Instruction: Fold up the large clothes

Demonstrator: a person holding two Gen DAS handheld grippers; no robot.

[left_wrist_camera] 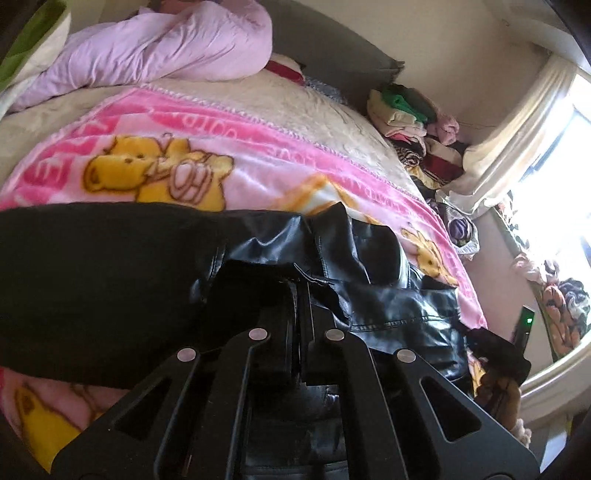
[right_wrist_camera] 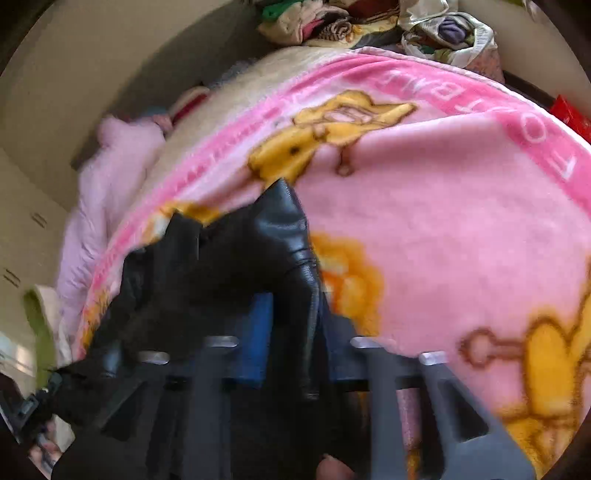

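A black leather jacket (left_wrist_camera: 373,258) with a black knit sleeve (left_wrist_camera: 92,280) lies on a pink bear-print blanket (left_wrist_camera: 177,147) on the bed. My left gripper (left_wrist_camera: 301,295) is shut on a fold of the jacket's black fabric. In the right wrist view the jacket (right_wrist_camera: 266,240) hangs bunched over the blanket (right_wrist_camera: 461,221). My right gripper (right_wrist_camera: 295,314) is shut on a leather edge of the jacket, with blue pads (right_wrist_camera: 258,332) on either side of it. This view is motion-blurred.
A lilac quilt (left_wrist_camera: 166,48) is heaped at the head of the bed. A pile of folded clothes (left_wrist_camera: 410,114) stands beside the bed near the curtain (left_wrist_camera: 509,140) and bright window. A bag of clothes (right_wrist_camera: 450,33) lies past the blanket's far edge.
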